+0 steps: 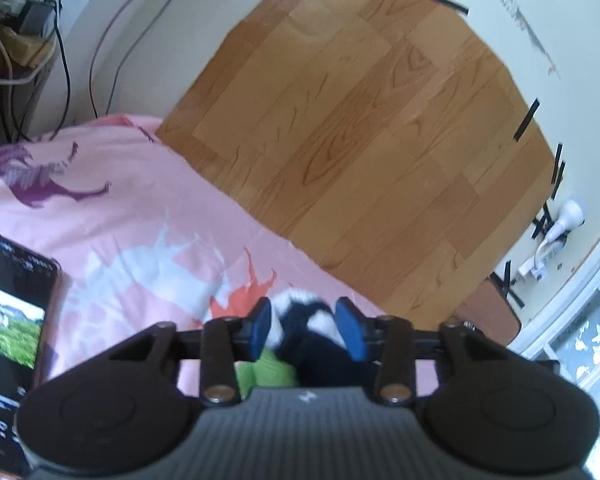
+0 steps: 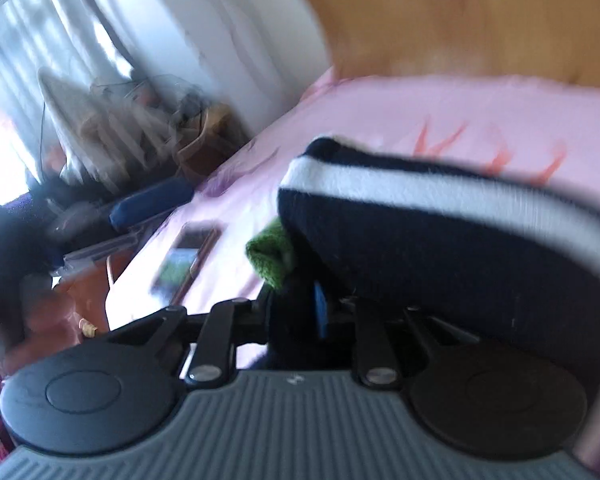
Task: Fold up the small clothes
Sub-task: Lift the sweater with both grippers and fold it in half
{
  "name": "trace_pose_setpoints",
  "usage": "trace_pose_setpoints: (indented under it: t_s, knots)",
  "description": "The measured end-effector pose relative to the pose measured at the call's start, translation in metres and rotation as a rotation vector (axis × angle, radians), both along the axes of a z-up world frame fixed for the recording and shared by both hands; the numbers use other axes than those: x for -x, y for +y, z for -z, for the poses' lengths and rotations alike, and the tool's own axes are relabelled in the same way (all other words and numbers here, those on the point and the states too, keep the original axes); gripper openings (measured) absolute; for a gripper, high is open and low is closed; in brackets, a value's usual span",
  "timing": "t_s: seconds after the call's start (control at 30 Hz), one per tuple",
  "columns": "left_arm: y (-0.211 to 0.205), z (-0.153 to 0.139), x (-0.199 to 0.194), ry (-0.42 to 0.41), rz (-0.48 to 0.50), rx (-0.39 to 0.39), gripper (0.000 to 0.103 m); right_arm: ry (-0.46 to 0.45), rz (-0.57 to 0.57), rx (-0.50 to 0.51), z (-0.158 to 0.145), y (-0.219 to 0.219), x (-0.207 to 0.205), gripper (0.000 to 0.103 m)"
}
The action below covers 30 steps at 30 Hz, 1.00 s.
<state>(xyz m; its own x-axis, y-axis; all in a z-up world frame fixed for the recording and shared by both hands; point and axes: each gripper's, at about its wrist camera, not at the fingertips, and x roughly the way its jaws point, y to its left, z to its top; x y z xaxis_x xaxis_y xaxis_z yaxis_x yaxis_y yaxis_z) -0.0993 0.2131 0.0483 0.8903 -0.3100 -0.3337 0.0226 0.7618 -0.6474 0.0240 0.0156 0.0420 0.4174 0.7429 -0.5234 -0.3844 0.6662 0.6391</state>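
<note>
On the pink sheet (image 1: 148, 200), the left gripper (image 1: 306, 326) pinches a dark sock (image 1: 300, 312) with white stripes between its 2 blue pads (image 1: 350, 330). Beside it lies a green cloth (image 1: 268, 372). The right gripper (image 2: 300, 312) clamps the same sock (image 2: 440, 240). A phone (image 1: 12, 320) rests nearby.

A pink bedsheet printed with purple, white and orange dinosaur shapes (image 1: 148, 216) covers the bed. A dark smartphone with a lit screen showing green scenery (image 1: 10, 320) lies on it. A wood-grain laminate panel (image 1: 360, 120) leans against the white wall, where black tape strips (image 1: 526, 120), cables (image 1: 64, 60) and a white plug (image 1: 568, 216) show.
</note>
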Motion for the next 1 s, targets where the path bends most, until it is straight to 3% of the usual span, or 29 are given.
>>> trace_pose_setpoints:
  t_s: [0.03,0.1,0.2,0.3,0.43,0.53,0.67,0.73,0.8,0.87,0.93,1.0]
  knots:
    - [-0.004,0.002,-0.005,0.011,0.015,-0.005,0.042,-0.008,-0.015,-0.01,-0.001,0.0,0.0,0.03]
    - [-0.009,0.008,-0.014,0.036,0.038,-0.02,0.053,0.013,-0.059,-0.061,-0.01,-0.009,0.001,0.049]
    - [-0.024,0.013,-0.029,0.059,0.051,-0.065,0.063,-0.033,-0.052,-0.117,-0.027,-0.042,0.019,0.049]
    - [-0.036,0.02,-0.04,0.097,0.049,-0.127,0.088,-0.082,0.066,-0.121,-0.034,-0.09,0.038,0.051]
    - [-0.045,0.036,-0.047,0.158,0.119,-0.15,0.099,-0.034,0.279,-0.114,-0.013,-0.145,0.055,0.066]
    - [-0.05,0.052,-0.049,0.232,0.176,-0.146,0.098,0.071,0.353,-0.128,0.017,-0.162,0.055,0.067]
    - [-0.063,0.059,-0.037,0.208,0.234,-0.13,0.099,0.133,0.346,-0.205,0.05,-0.154,0.05,0.074]
    - [-0.074,0.062,-0.033,0.193,0.266,-0.108,0.098,0.149,0.317,-0.264,0.057,-0.147,0.043,0.072]
    - [-0.084,0.061,-0.033,0.185,0.24,-0.162,0.095,0.149,0.28,-0.282,0.056,-0.134,0.031,0.07]
    - [-0.081,0.059,-0.04,0.198,0.207,-0.156,0.081,0.158,0.267,-0.263,0.052,-0.119,0.015,0.067]
    - [-0.064,0.053,-0.052,0.22,0.172,-0.09,0.058,0.176,0.276,-0.274,0.05,-0.116,-0.004,0.057]
    - [-0.044,0.041,-0.064,0.202,0.141,-0.047,0.05,0.155,0.268,-0.284,0.04,-0.116,-0.027,0.051]
